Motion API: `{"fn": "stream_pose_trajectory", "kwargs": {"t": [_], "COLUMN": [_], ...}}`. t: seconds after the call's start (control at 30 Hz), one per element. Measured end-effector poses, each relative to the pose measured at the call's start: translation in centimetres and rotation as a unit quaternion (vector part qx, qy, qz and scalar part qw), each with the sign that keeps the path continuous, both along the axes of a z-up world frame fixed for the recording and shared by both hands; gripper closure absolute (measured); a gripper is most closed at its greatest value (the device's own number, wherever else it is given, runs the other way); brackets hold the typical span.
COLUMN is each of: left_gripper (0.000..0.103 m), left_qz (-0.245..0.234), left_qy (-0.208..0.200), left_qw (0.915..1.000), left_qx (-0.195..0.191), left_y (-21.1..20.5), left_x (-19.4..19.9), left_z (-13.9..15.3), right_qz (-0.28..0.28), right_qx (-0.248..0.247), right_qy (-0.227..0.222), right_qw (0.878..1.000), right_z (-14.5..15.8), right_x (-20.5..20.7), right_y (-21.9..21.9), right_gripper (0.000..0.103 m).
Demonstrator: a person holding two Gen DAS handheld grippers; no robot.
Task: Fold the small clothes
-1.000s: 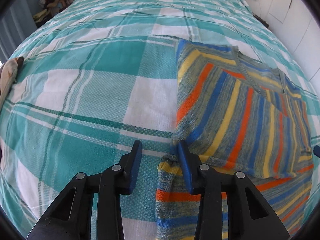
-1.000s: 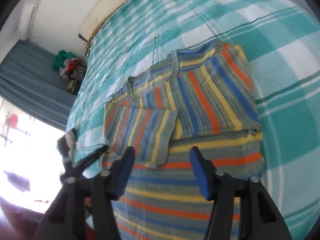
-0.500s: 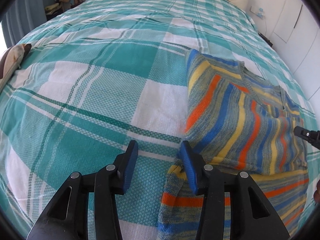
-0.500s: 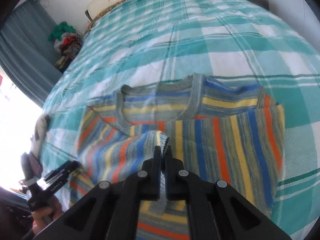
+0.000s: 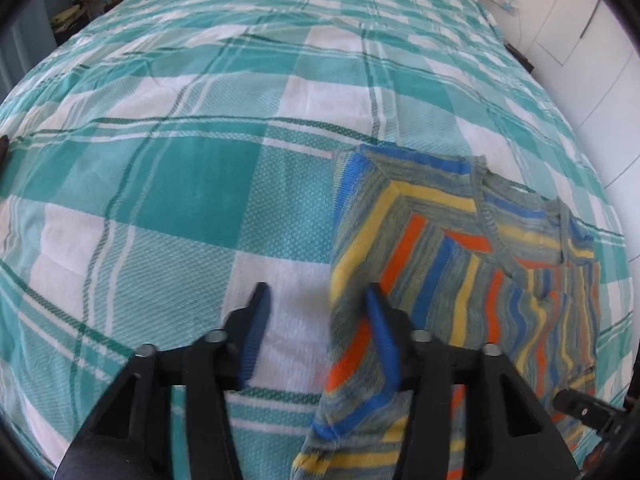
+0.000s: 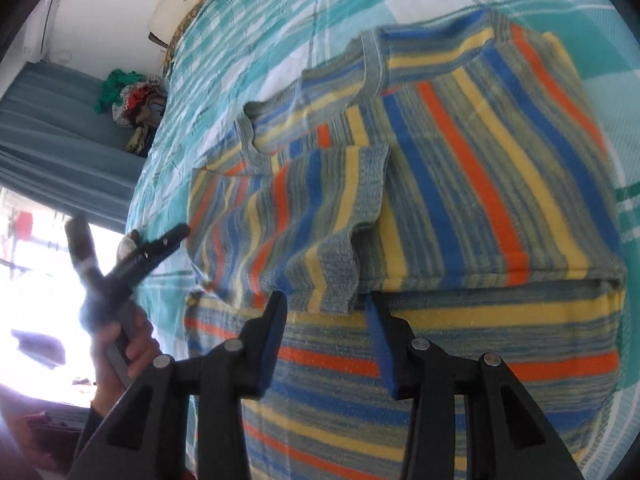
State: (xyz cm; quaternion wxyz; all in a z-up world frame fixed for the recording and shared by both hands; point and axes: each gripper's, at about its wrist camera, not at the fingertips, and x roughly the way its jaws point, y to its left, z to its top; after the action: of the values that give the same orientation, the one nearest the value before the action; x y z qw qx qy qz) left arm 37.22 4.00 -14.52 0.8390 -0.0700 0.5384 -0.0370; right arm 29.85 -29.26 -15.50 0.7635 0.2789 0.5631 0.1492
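The right tool (image 6: 326,312) hangs with its blue-padded jaws spread wide and empty just above the lower edge of the small striped knit sweater in blue, orange, yellow and grey (image 6: 472,184), which lies on the teal-and-white checked bed cover (image 6: 256,40) with both sleeves folded inward. The left tool (image 5: 316,320) is likewise wide apart and empty at the sweater's side edge. The knit looks light, soft and limp, so the hem corners seem the best hold; motion blur smears that near edge, and the hem runs out of view.
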Motion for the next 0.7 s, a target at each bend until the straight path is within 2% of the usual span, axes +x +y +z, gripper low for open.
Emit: {"fn": "stream_pose_trajectory", "kwargs": {"t": [0.03,0.13,0.17,0.2,0.27,0.3,0.37,0.4,0.43,0.5,0.57,0.6,0.63,0.7], "left_gripper": [0.101,0.103,0.103,0.103,0.102,0.098,0.096,0.088,0.082,0.082,0.082,0.082,0.087,0.094], "left_qz": [0.009,0.062,0.072,0.068,0.050,0.051,0.060,0.058,0.051,0.025,-0.012,-0.031,-0.048,-0.075], "left_qy": [0.003,-0.044,-0.051,-0.047,-0.026,-0.034,-0.048,-0.063,-0.083,-0.111,-0.130,-0.137,-0.139,-0.125], "left_qw": [0.9999,0.9971,0.9958,0.9957,0.9968,0.9960,0.9944,0.9939,0.9929,0.9908,0.9899,0.9891,0.9883,0.9878], "left_qx": [-0.002,0.005,0.027,0.043,0.057,0.065,0.072,0.070,0.068,0.074,0.055,0.045,0.042,0.055], "left_y": [0.0,1.0,1.1,1.1,1.2,1.4,2.1,2.4,2.5,1.9,0.9,0.2,-0.6,-2.2], "left_x": [0.4,-0.9,-1.3,-1.4,-1.6,-2.0,-3.4,-4.0,-4.6,-5.5,-6.4,-6.7,-6.9,-6.7], "left_z": [-0.3,0.9,0.9,0.3,-1.0,-0.7,0.6,1.5,2.5,4.1,5.1,5.3,5.2,4.0], "right_qz": [0.003,0.008,0.008,0.011,0.025,0.030,0.038,0.038,0.029,-0.001,-0.022,-0.022,-0.014,0.005], "right_qx": [-0.021,-0.065,-0.085,-0.107,-0.129,-0.127,-0.132,-0.131,-0.129,-0.138,-0.137,-0.126,-0.117,-0.122], "right_qy": [-0.004,-0.048,-0.056,-0.056,-0.023,-0.008,-0.013,-0.021,-0.039,-0.086,-0.112,-0.108,-0.094,-0.070], "right_qw": [1.000,0.997,0.995,0.993,0.991,0.991,0.990,0.990,0.991,0.987,0.984,0.986,0.989,0.990], "right_z": [0.3,3.1,3.6,3.5,1.6,0.7,1.0,1.8,2.9,5.4,6.8,6.8,6.3,4.8], "right_x": [0.0,-0.4,-0.7,-0.7,-0.1,0.1,-0.2,-0.4,-0.8,-1.1,0.3,1.7,3.4,6.2], "right_y": [0.3,0.4,0.3,0.0,0.3,0.2,0.6,0.5,0.2,-0.8,-1.9,-2.3,-2.4,-2.0], "right_gripper": [0.099,0.099,0.099,0.099,0.098,0.098,0.094,0.085,0.072,0.070,0.070,0.069,0.065,0.065]}}
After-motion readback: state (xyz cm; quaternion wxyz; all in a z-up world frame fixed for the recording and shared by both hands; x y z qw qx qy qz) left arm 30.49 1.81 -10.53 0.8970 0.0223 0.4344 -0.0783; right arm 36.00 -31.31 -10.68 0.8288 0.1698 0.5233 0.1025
